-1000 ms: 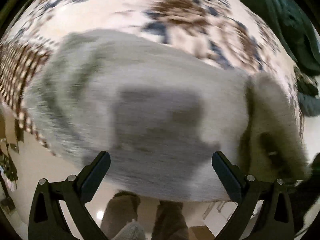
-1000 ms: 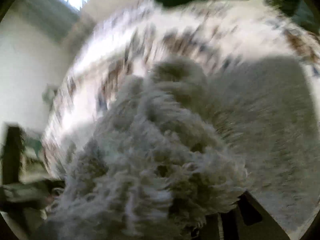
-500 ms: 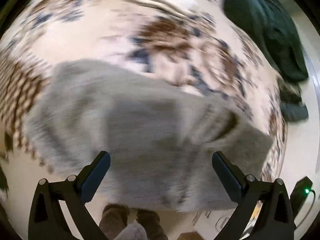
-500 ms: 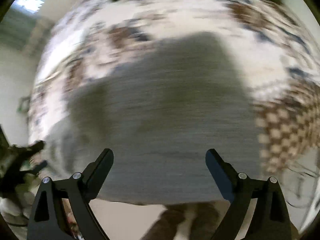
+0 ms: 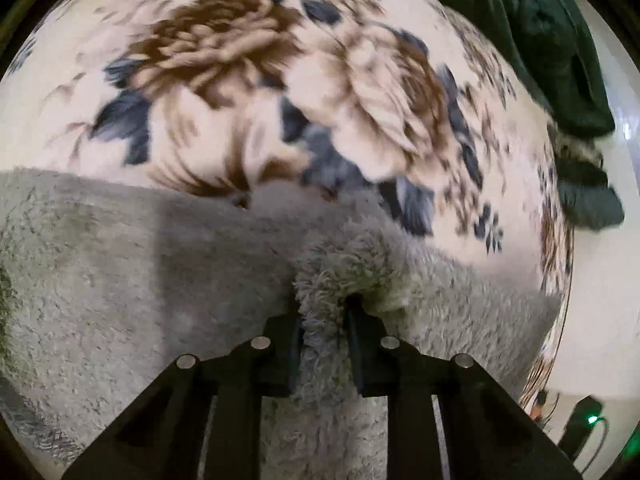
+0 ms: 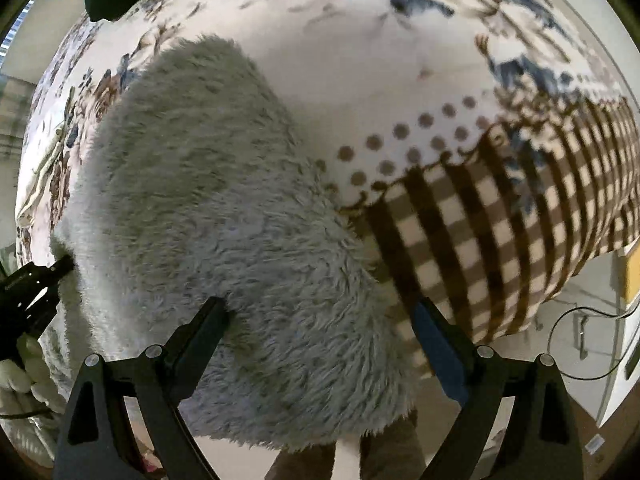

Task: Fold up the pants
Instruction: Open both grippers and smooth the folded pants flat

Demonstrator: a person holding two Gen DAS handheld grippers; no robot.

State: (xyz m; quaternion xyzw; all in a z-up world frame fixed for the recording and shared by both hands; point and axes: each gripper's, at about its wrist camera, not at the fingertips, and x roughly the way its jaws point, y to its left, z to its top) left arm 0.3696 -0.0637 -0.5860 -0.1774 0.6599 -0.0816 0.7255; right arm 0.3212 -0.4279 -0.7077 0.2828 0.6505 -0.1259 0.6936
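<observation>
Plainly, in the left wrist view, the left gripper [image 5: 322, 320] has its fingers closed tight on a bunched ridge of the grey fleece pants [image 5: 160, 280], which lie spread over the floral blanket [image 5: 240, 80] at its near edge; a dark green garment [image 5: 520, 40] sits well apart at the upper right. From the right wrist view, the right gripper [image 6: 320, 320] stands wide open with nothing between its fingers, its left finger [image 6: 208, 320] touching the pile and the right one at the pants' near edge beside the checked border of the blanket. The pants [image 6: 208, 208] look already doubled into a thick, rounded bundle near the blanket's edge, and the left gripper shows at the far left edge, pinching the cloth. By my reading a further fold is being set up, with one side gripped and the other not yet. Next the right gripper would need to close on its edge of the fabric, level with the left, so both can lift and carry the fold over evenly.
</observation>
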